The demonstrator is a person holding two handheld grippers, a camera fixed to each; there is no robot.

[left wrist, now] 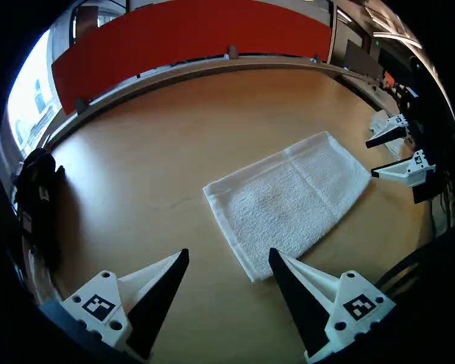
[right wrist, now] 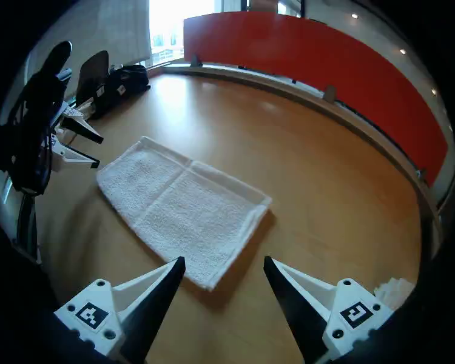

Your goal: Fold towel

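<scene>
Towel (left wrist: 288, 200): folded, flat, long axis diag. between left gripper (left wrist: 227, 252) and right gripper (right wrist: 223, 259); both wide, empty.

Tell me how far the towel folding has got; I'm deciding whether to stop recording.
Done: the white towel lies flat on the wooden table as a layered rectangle, so at least one fold is in. In hand: nothing; the left tool and right tool both stand open. Left: perhaps one more fold, if wanted smaller.

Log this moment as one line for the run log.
white towel: flat on wooden table, apparently folded | left gripper: open, empty | right gripper: open, empty
</scene>
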